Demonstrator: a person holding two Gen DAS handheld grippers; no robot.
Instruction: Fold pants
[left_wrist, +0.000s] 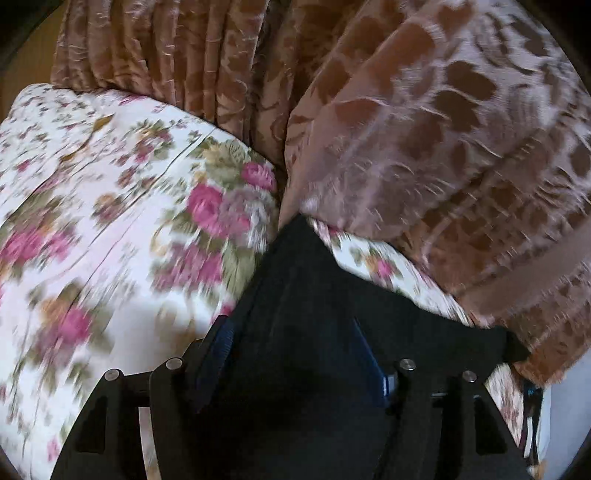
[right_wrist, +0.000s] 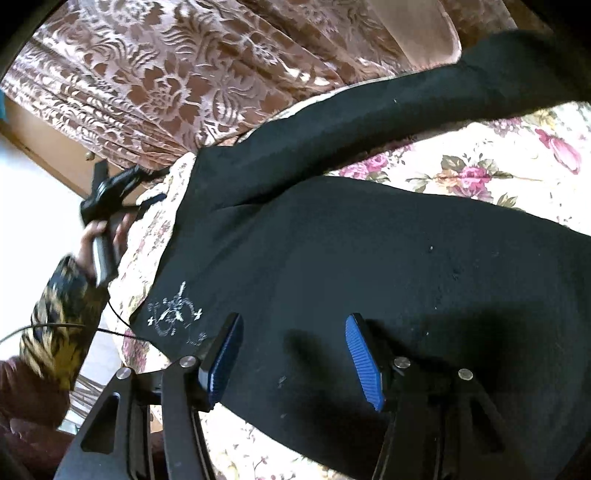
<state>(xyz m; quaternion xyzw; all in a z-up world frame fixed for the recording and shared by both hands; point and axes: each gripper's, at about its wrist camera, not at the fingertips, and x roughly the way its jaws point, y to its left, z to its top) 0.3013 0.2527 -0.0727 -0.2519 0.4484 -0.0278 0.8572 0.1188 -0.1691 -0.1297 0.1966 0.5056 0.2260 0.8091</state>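
Black pants (right_wrist: 332, 240) lie spread on the floral bedsheet (right_wrist: 498, 162), one leg reaching toward the brown curtain (right_wrist: 166, 74). Right gripper (right_wrist: 291, 358) hovers over them, jaws apart, gripping nothing. Left gripper (left_wrist: 295, 354) is released, black cloth lying loose between its fingers.

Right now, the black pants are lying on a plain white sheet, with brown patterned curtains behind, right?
Not quite: the sheet is not plain white. The right wrist view shows it printed with pink roses and green leaves. The black pants do lie on it, with the brown patterned curtains behind.
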